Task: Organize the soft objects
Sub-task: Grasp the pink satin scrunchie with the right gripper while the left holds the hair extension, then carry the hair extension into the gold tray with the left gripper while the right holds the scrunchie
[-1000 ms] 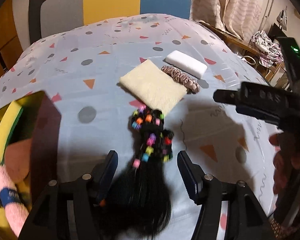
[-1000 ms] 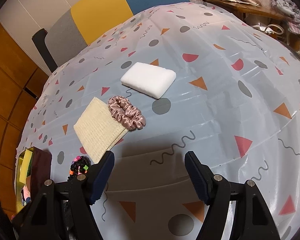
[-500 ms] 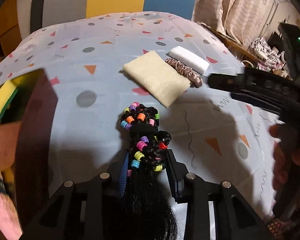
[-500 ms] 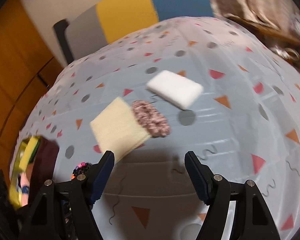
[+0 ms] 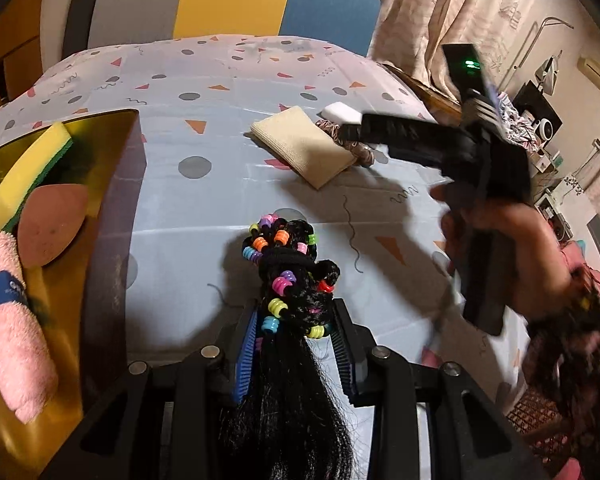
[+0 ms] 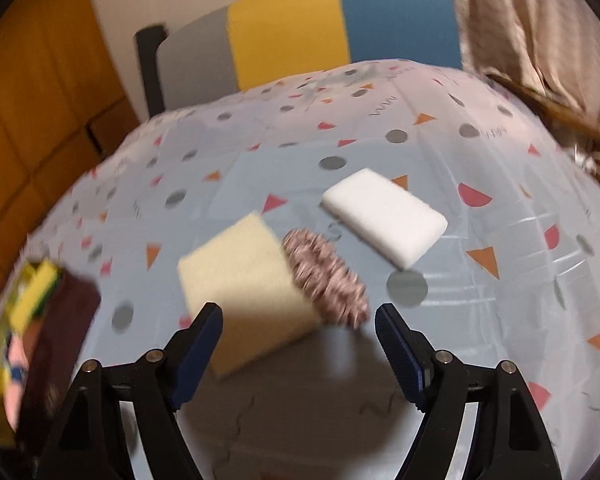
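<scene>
My left gripper (image 5: 296,336) is shut on a black hairpiece with coloured beads (image 5: 290,276), held just above the tablecloth. A gold box (image 5: 100,208) at the left holds a yellow sponge (image 5: 24,172), a brown pad (image 5: 52,224) and a pink rolled towel (image 5: 12,320). A cream cloth (image 6: 248,288), a pink scrunchie (image 6: 326,278) and a white sponge (image 6: 384,216) lie mid-table. My right gripper (image 6: 298,332) is open and empty, hovering just short of the cream cloth and scrunchie; it also shows in the left wrist view (image 5: 440,148).
The box (image 6: 40,344) shows blurred at the left of the right wrist view. A chair with grey, yellow and blue panels (image 6: 300,36) stands behind the table. Curtains (image 5: 440,12) and clutter are at the right.
My left gripper closed on the hairpiece and lifted it slightly, turning toward the gold box. My right gripper moved forward toward the cream cloth and scrunchie, still open.
</scene>
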`<control>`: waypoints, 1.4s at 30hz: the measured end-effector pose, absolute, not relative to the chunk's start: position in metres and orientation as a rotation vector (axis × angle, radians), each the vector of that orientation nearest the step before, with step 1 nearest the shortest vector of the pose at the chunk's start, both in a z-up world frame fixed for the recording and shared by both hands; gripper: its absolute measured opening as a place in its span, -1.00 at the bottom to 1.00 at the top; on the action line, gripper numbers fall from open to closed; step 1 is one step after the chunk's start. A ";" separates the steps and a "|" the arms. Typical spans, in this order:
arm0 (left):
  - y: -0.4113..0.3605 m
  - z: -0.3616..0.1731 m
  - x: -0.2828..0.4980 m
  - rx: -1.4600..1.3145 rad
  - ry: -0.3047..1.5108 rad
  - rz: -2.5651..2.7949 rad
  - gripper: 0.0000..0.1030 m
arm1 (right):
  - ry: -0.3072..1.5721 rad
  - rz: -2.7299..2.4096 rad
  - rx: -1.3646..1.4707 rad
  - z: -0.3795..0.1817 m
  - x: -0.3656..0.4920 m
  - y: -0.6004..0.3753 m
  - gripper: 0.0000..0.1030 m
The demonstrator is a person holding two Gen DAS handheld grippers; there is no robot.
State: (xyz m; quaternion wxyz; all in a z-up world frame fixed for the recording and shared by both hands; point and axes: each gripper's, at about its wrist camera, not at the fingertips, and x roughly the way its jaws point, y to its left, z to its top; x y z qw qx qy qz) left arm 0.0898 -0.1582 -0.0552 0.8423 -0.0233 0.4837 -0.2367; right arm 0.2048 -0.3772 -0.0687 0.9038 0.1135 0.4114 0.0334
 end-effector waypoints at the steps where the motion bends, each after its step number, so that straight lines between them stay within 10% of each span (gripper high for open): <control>1: -0.157 -0.055 0.089 -0.050 1.022 -0.504 -0.34 | 0.848 0.066 0.252 -0.071 0.211 -0.380 0.54; 10: -0.154 -0.047 0.077 -0.037 1.002 -0.540 -0.34 | 0.869 0.063 0.306 -0.097 0.238 -0.388 0.51; 19: -0.147 -0.035 0.069 -0.036 0.979 -0.545 -0.34 | 0.914 0.070 0.299 -0.097 0.240 -0.391 -0.55; 42: -0.035 0.001 0.059 -0.169 0.884 -0.364 -0.33 | 0.859 0.072 0.472 -0.047 0.191 -0.403 -0.63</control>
